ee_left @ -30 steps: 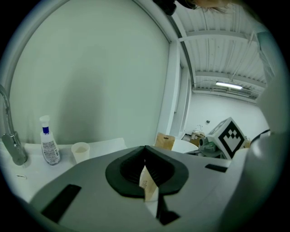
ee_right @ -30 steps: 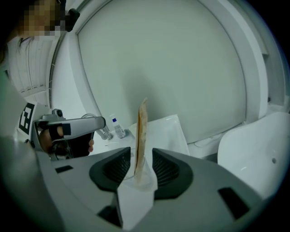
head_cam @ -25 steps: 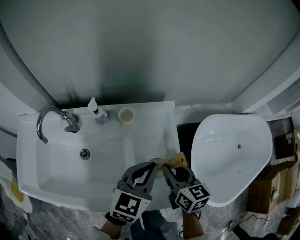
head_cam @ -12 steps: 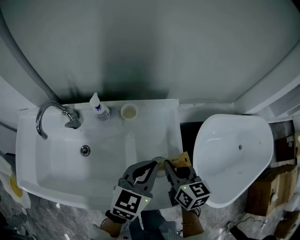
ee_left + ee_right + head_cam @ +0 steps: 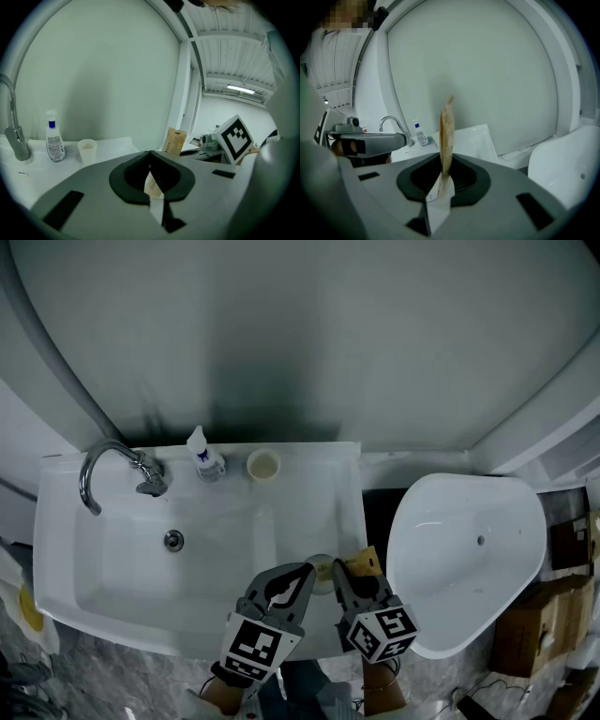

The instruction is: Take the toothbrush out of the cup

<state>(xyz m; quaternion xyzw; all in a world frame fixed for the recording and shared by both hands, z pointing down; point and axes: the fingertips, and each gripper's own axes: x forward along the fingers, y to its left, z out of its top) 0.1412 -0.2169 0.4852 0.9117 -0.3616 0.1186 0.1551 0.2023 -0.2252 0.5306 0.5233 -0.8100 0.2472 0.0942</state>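
A flat brown paper packet (image 5: 363, 563) stands on edge at the sink's front right rim. My right gripper (image 5: 343, 570) has its jaws closing on this packet (image 5: 446, 136), which rises edge-on from between the pads; its contents are hidden. No bare toothbrush shows. My left gripper (image 5: 304, 570) sits just left of it, shut with nothing held, and in the left gripper view its jaws (image 5: 150, 155) meet at the tip. A small round pale rim (image 5: 322, 572) shows between the two grippers. A paper cup (image 5: 263, 464) stands at the back of the sink, empty as far as I can see.
The white sink (image 5: 112, 615) has a chrome tap (image 5: 112, 470) at back left and a small white bottle (image 5: 204, 456) beside the paper cup. A white toilet bowl (image 5: 469, 549) stands right of the sink. Cardboard boxes (image 5: 534, 615) lie on the floor at far right.
The right gripper's jaws have drawn in around the brown packet. Both grippers stay in about the same place; the head view has shifted a little.
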